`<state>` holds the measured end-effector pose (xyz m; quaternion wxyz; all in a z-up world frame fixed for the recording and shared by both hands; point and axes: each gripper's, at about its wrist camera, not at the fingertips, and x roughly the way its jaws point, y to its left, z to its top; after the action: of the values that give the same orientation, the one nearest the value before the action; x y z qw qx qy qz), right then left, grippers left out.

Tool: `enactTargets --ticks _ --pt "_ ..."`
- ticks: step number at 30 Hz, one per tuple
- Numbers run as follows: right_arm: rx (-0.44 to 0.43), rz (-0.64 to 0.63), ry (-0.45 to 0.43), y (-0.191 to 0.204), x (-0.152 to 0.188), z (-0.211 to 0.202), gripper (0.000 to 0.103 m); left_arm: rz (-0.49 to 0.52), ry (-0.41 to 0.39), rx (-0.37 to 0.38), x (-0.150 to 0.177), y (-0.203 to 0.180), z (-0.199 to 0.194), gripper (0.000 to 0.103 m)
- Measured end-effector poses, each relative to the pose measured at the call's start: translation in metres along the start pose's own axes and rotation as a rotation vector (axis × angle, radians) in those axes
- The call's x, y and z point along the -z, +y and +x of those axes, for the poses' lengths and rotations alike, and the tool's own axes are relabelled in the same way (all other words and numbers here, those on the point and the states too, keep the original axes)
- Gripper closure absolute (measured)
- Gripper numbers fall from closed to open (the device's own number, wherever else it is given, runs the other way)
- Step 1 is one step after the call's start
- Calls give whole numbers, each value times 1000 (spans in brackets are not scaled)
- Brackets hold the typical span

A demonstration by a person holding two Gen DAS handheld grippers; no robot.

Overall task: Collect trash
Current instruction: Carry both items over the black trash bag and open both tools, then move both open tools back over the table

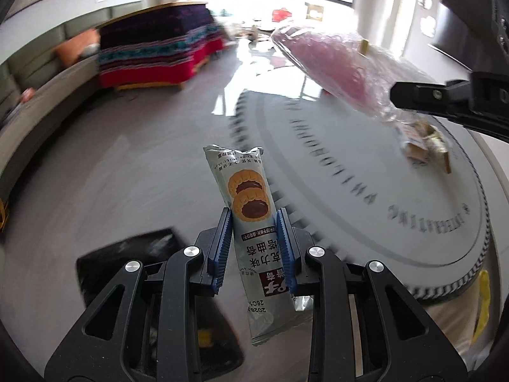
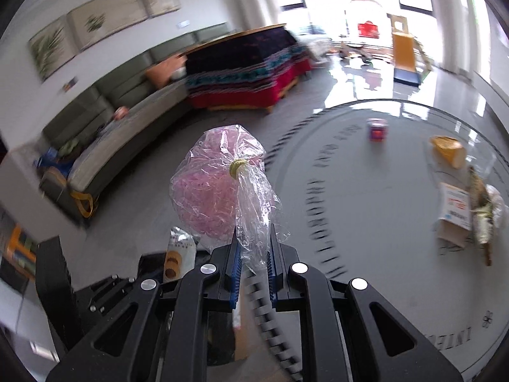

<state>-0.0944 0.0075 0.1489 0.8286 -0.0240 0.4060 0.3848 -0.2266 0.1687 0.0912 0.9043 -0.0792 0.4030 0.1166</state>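
Grey polished floor with a big round lettered rug [image 1: 381, 172] fills the left wrist view, a sofa and a draped table beyond. Low in that view, the left gripper [image 1: 254, 248] is clenched on a silver biscuit wrapper [image 1: 246, 197], whose long axis runs straight out along the fingers. What looks like a dark bin [image 1: 127, 254] sits just below and left of the jaws, though blur hides its rim.

From the right wrist, the right gripper [image 2: 253, 254] pinches the twisted neck of a clear bag of pink shreds [image 2: 210, 191], the bulb hanging out beyond the tips. Loose trash [image 2: 458, 213] lies well apart on the rug's right side, so the right hand seems nearer it.
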Motion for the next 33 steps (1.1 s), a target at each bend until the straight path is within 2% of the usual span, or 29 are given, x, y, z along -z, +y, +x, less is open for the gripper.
enactTargets --ticks 9,16,17,18,19,20,23,33 --pt "-91 -216 105 111 36 36 88 -208 47 -134 75 97 -22 74" --pt "-139 -325 207 168 63 69 87 -352 93 -213 126 156 -25 72" --pt "-153 -332 240 177 66 79 86 -361 102 -219 129 159 -25 69" --pt "-166 -337 270 183 68 87 70 -372 114 -232 134 165 -25 42" --pt "-174 -335 297 189 68 95 51 -392 116 -257 138 171 -25 18" --pt "-175 -312 305 193 67 103 48 -407 106 -280 141 174 -28 6" --pt "-191 -284 299 200 63 104 48 -424 76 -290 143 180 -35 6" --pt "-199 -273 252 190 59 84 47 -388 101 -294 131 165 -28 6"
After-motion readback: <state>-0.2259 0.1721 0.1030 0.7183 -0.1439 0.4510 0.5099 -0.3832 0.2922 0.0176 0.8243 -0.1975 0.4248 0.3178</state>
